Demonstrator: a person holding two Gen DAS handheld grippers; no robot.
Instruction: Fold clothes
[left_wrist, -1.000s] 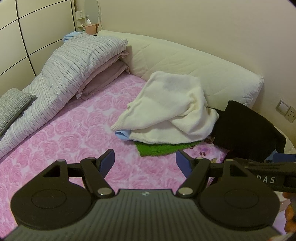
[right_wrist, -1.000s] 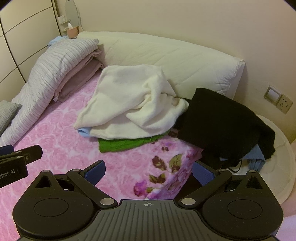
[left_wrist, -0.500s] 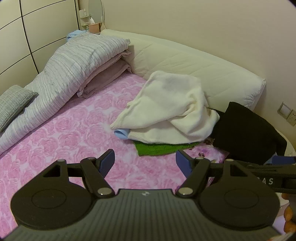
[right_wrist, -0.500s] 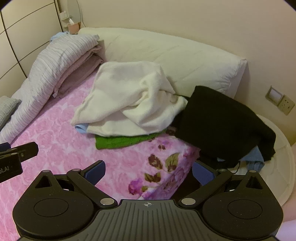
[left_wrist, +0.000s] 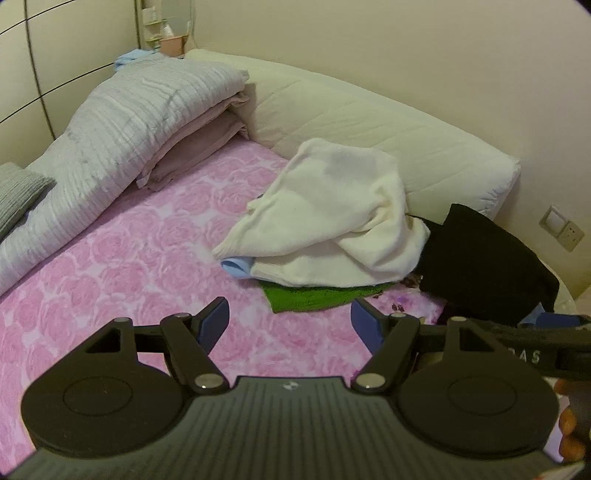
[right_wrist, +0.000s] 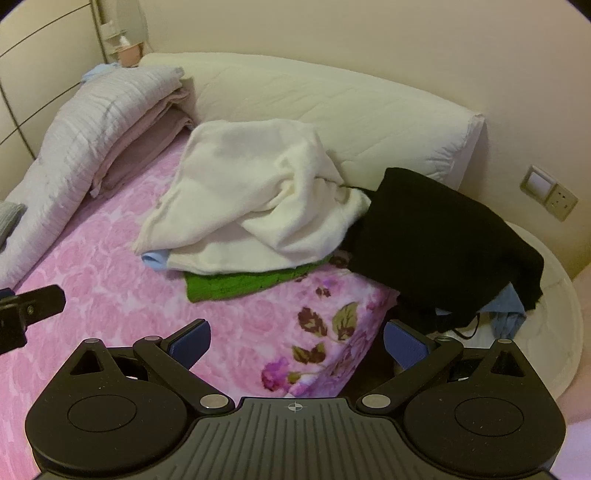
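A heap of clothes lies at the far corner of the pink rose-print bed (left_wrist: 122, 266) (right_wrist: 103, 280). On top is a crumpled cream garment (left_wrist: 332, 214) (right_wrist: 255, 206). Under it show a green cloth (left_wrist: 314, 297) (right_wrist: 236, 282) and a light blue edge (left_wrist: 236, 266) (right_wrist: 155, 258). A black garment (left_wrist: 480, 258) (right_wrist: 439, 240) drapes over the bed corner to the right. My left gripper (left_wrist: 290, 325) is open and empty, hovering above the sheet short of the pile. My right gripper (right_wrist: 295, 341) is open and empty, over the bed's edge.
A long cream bolster (left_wrist: 369, 122) (right_wrist: 332, 103) lines the wall behind the pile. Folded grey and mauve bedding (left_wrist: 129, 122) (right_wrist: 110, 125) is stacked at the left. A wall socket (right_wrist: 550, 192) sits at the right. The right gripper's side shows in the left wrist view (left_wrist: 535, 350).
Both grippers have drifted a little toward the pile and slightly to the right, so the clothes look larger. Nothing was grasped and the clothes lie as before.
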